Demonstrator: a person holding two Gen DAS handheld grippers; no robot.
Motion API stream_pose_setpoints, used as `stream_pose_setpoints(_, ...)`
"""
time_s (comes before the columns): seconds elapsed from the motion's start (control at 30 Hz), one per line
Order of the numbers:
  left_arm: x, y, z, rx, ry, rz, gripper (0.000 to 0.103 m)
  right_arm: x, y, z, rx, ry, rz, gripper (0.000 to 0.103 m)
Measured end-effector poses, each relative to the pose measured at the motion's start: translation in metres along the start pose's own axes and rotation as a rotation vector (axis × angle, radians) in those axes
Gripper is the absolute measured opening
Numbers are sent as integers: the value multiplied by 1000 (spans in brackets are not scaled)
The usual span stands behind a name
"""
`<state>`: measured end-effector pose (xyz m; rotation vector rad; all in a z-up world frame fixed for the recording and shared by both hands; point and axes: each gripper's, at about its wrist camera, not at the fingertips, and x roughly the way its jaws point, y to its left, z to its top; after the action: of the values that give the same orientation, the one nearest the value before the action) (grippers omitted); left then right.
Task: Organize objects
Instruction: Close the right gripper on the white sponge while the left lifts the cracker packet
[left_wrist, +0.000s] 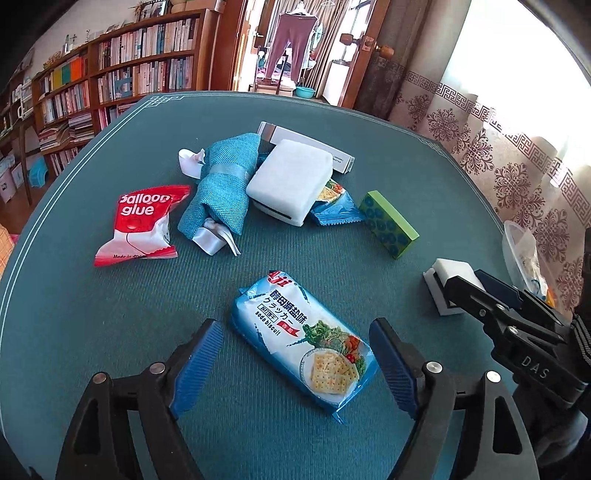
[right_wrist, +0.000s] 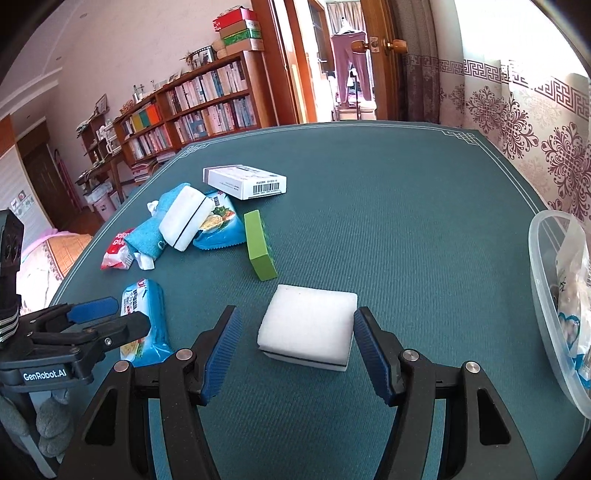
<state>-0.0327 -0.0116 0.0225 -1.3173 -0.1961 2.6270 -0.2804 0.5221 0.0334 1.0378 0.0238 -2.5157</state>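
While both grippers are angled down over the teal table (right_wrist: 406, 206), nothing is gripped.
Biscuit pack (left_wrist: 301, 341): laid flat on table, between L pads, clear gap each side; not touched.
L gripper (left_wrist: 295, 363): jaws spread wide, pitched steeply down; blue pads (left_wrist: 201, 363) seen either side of pack.
White sponge (right_wrist: 308, 326): flat on table, between R pads; pads set just off its edges, no contact seen.
R gripper (right_wrist: 295, 352): jaws part-open, wider than sponge, tilted down toward table.
Green block (right_wrist: 260, 245): set beyond sponge, apart from it.
Pile: 2nd sponge (left_wrist: 290, 181) leaned on another blue snack pack (left_wrist: 334, 208), teal cloth bundle (left_wrist: 221, 182) beside, white box (left_wrist: 306, 146) behind.
Balloon glue pack (left_wrist: 142, 227): left of cloth, just beside.
Clear tub (right_wrist: 554, 306): at table's right edge, packets seen inside.
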Motion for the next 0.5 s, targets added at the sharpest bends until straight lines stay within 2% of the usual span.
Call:
stream_pose_setpoints(0.17,0,-2,-2,-8,4,-1,85,2,1,2,-22,-27,-32,64)
stream_pose_setpoints(0.37,6,0,2,-18,15,3,86,20,-4,0,11,44,-21,64)
stream_pose_setpoints(0.5,6,-3,5,-39,8,12,86,19,-8,-1,5,51,-35,64)
